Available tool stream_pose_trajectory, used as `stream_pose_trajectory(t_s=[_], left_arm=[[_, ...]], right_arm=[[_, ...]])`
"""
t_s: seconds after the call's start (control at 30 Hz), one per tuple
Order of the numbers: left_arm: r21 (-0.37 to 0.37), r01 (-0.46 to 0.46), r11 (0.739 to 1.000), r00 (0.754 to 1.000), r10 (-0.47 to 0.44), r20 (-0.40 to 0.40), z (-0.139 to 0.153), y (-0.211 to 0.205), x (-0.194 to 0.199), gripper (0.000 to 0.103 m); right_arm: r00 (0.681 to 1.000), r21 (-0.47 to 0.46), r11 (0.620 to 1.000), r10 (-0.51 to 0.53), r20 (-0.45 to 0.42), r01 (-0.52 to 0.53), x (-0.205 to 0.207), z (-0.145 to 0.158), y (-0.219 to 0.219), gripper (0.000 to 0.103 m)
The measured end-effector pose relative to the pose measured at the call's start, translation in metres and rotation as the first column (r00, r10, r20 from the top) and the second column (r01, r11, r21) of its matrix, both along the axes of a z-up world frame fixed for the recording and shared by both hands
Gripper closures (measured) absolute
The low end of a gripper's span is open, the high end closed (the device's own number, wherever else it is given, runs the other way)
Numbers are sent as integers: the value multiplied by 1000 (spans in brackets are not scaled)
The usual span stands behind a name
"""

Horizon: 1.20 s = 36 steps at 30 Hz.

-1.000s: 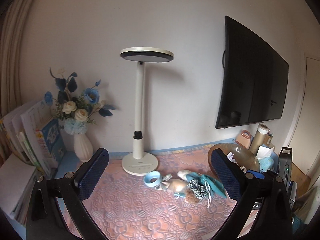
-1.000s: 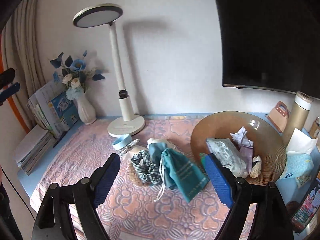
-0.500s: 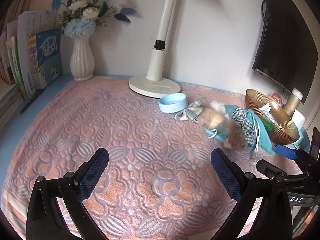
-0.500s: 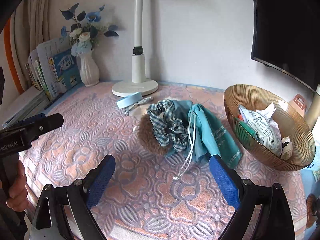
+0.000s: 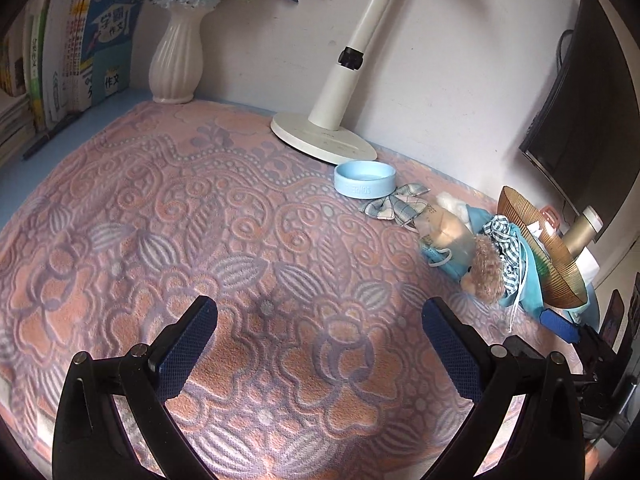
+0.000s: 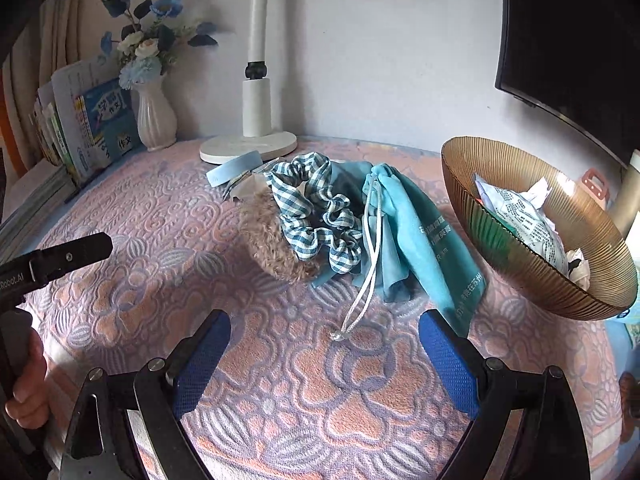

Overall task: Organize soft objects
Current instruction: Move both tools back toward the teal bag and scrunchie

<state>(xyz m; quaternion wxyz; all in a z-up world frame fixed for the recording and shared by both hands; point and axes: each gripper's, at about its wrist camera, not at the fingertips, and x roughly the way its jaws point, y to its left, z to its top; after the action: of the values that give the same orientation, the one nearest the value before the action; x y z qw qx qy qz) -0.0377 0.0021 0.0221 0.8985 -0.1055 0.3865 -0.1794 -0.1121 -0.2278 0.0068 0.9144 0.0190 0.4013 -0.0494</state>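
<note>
Pink patterned cloth (image 6: 120,288), scrunchie (image 6: 316,216), pouch (image 6: 424,236)

Pink embossed floral cloth (image 6: 120,216) over blue tabletop, bearing lamp base (image 6: 248,148), white vase (image 6: 156,116), brown ribbed bowl (image 6: 520,264), heap of soft items (image 6: 320,220) (scrunchie, teal pouch).

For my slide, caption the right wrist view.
Open right tool faces scrunchie, teal pouch and bowl.

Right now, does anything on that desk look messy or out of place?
Yes: a heap of soft things lies loose on the mat beside the bowl: a checked scrunchie over a brown fuzzy piece, and a teal drawstring pouch, its cord trailing.
</note>
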Motion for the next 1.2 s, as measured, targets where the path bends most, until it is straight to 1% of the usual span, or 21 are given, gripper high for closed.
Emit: stream_pose_trajectory(t_s=[0.13, 0.23, 0.4, 0.6, 0.77, 0.83, 0.9, 1.0, 1.1, 1.13, 1.2], left_arm=[[8, 1, 1000, 1000, -1, -15, -1, -2, 2, 1], [12, 1, 1000, 1000, 0, -29, -3, -3, 5, 1], [8, -4, 1000, 999, 5, -52, -6, -2, 9, 1], [0, -8, 1000, 998, 8, -57, -6, 1, 10, 1], [18, -22, 1000, 998, 23, -54, -4, -1, 9, 1], [48, -21, 999, 999, 24, -45, 0, -5, 5, 1], [79, 1, 997, 998, 4, -61, 8, -13, -2, 1], [131, 63, 989, 997, -56, -60, 30, -30, -15, 1], [180, 110, 977, 994, -105, -38, 59, -46, -20, 1], [181, 120, 976, 993, -115, -34, 67, -51, -19, 1], [150, 150, 977, 989, -148, -24, 77, -64, -14, 1]], right_arm=[[1000, -62, 998, 18, -3, -18, 0, -1, 11, 8], [1000, -78, 997, 22, -2, -22, 0, 0, 13, 7], [1000, -57, 998, 21, 6, -20, 0, 1, 10, 6], [1000, -37, 999, 23, 6, -23, -1, 1, 8, 6], [1000, -23, 999, 23, 6, -23, -2, 1, 7, 6], [1000, -4, 1000, 17, 8, -17, -2, 2, 3, 6], [1000, 30, 1000, 8, 11, -9, -4, 3, -4, 6], [999, 116, 993, -25, 23, 22, -7, 7, -23, 6], [998, 221, 974, -57, 0, 55, -11, 9, -45, 6], [998, 241, 969, -63, 1, 61, -14, 11, -50, 6], [997, 238, 968, -77, 12, 72, -20, 18, -58, 6]])
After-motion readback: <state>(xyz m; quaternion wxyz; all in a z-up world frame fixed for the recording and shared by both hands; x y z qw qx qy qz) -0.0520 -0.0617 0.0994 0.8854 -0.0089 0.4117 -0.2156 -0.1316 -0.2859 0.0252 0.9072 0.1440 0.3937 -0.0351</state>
